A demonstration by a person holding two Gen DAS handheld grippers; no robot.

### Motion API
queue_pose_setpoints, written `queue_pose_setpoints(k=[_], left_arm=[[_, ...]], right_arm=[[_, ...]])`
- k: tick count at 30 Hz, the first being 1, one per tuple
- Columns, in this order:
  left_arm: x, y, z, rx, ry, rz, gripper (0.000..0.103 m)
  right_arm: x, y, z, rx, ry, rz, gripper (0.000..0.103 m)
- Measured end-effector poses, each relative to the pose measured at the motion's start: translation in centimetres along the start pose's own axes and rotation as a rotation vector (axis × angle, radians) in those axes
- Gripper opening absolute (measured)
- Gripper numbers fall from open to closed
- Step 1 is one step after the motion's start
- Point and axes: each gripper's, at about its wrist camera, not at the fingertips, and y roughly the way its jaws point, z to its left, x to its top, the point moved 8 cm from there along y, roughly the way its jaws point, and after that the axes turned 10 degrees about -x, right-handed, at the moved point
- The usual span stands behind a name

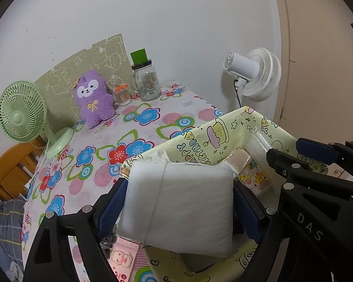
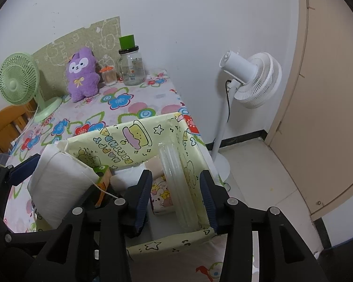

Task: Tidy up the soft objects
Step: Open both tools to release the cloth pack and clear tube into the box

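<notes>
My left gripper (image 1: 178, 208) is shut on a white soft pack (image 1: 178, 209) and holds it over the near left corner of a yellow cartoon-print box (image 1: 200, 141). The pack also shows in the right wrist view (image 2: 58, 185), at the box's left wall. My right gripper (image 2: 175, 202) is open and empty above the right side of the box (image 2: 120, 138), its right finger outside the box's right wall. A purple plush toy (image 1: 93, 98) sits upright at the back of the table against a green mat; it also shows in the right wrist view (image 2: 81, 75).
Inside the box lie clear plastic lids (image 2: 174, 183), a small cartoon pack (image 2: 161, 197) and an orange carton (image 2: 103, 183). A green desk fan (image 1: 23, 115), a glass jar (image 1: 147, 82) and a swab jar (image 1: 122, 94) stand on the floral tablecloth. A white floor fan (image 2: 249, 80) stands at the right. A pink packet (image 1: 123, 258) lies near the front.
</notes>
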Motion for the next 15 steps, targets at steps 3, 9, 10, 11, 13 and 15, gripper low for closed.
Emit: queue_pose_setpoints(k=[3,9,10,11,13,15], left_arm=[[0.1,-0.3,-0.1,-0.009,-0.003,-0.007,0.087],[0.8,-1.5,-0.8,-0.054,-0.006,-0.052,0.086],[1.0,-1.7,-1.0,-0.058,-0.001,-0.061,0.089],[1.1,-1.8,-1.3,-0.063,0.009,-0.069,0.091],[1.1,-2.0,-1.6,-0.059,0.027,-0.076,0.098],[1.2,-2.3,-2.0,-0.055,0.052,-0.093,0.103]], right_arm=[[0.2,-0.3,-0.2,0.003,0.009,-0.007,0.048],[1.3,-2.1,-1.4,-0.031,0.036,-0.092,0.082],[1.5,-2.5,-1.5,-0.034,0.037,-0.105,0.082],[1.5,-2.7,-1.4,-0.034,0.033,-0.107,0.082],[1.5,-3.0,-1.2,-0.033,0.02,-0.112,0.083],[1.5,-3.1,-0.9,-0.031,0.017,-0.114,0.083]])
